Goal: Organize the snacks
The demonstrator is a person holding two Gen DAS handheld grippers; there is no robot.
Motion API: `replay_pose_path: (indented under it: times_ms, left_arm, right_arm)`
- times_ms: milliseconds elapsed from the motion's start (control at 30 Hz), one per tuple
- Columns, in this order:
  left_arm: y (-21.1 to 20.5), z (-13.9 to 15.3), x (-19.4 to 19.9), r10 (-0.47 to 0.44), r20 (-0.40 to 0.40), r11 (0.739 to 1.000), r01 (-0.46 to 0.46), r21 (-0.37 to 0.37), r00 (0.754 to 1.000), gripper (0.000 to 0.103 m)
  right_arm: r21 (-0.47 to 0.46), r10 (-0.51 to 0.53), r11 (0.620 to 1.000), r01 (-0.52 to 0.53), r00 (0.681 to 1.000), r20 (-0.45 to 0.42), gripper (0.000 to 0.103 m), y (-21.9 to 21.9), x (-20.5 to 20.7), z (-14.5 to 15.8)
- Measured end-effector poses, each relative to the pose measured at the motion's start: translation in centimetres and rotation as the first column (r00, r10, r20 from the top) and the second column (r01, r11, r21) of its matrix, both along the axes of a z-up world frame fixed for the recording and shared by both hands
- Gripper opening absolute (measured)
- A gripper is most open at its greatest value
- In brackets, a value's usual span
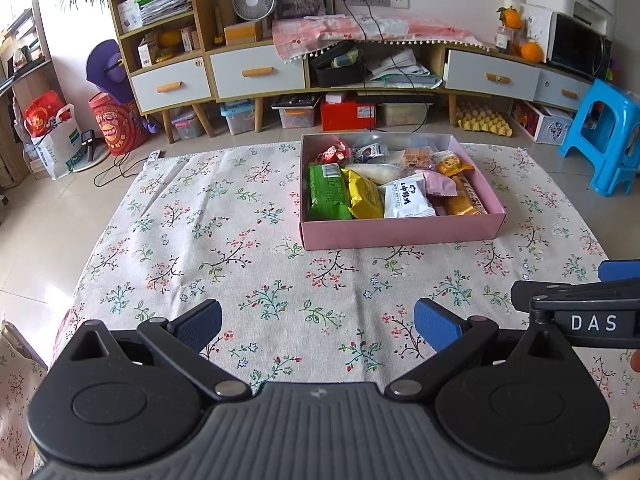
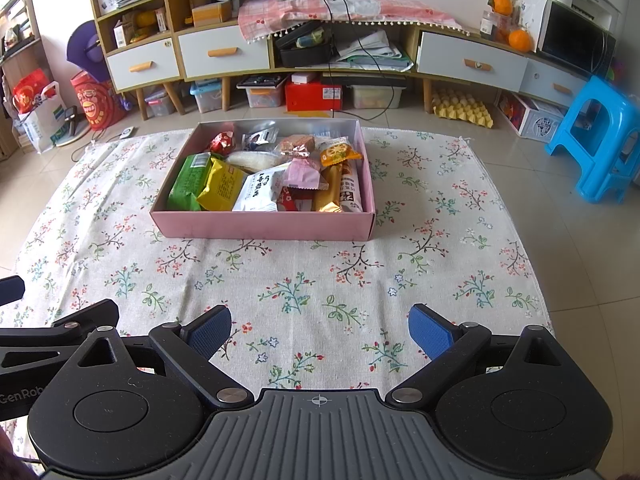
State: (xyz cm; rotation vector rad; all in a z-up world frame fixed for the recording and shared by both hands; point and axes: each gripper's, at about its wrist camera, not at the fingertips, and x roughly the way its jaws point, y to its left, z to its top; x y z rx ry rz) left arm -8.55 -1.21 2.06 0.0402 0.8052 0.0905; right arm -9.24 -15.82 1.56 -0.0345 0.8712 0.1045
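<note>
Currently: left claw (image 1: 318, 326) wide open, empty | right claw (image 2: 320, 330) wide open, empty, body marked "DAS" | pink box (image 2: 264, 226) of snacks on floral cloth (image 2: 300, 280), ahead of both claws | green packet (image 2: 190, 182) leftmost, yellow packet (image 2: 222, 190) beside it | packet text unreadable

White letters "DAS" readable on black right gripper body (image 1: 592, 322). Partial "GenRob" on black left gripper body (image 2: 20, 396). Snack-packet print in pink cardboard box (image 2: 260, 226) illegible.
</note>
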Motion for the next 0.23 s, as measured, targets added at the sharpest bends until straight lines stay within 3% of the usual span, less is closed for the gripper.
replay_pose_path:
  times_ms: [233]
  left_arm:
    - [-0.01,-0.04,0.11,0.001,-0.006,1.000,-0.001,-0.004,1.000,0.103]
  right_arm:
    - [-0.001,0.000,1.000,0.000,1.000,0.000,0.097,0.00,-0.02,-0.08]
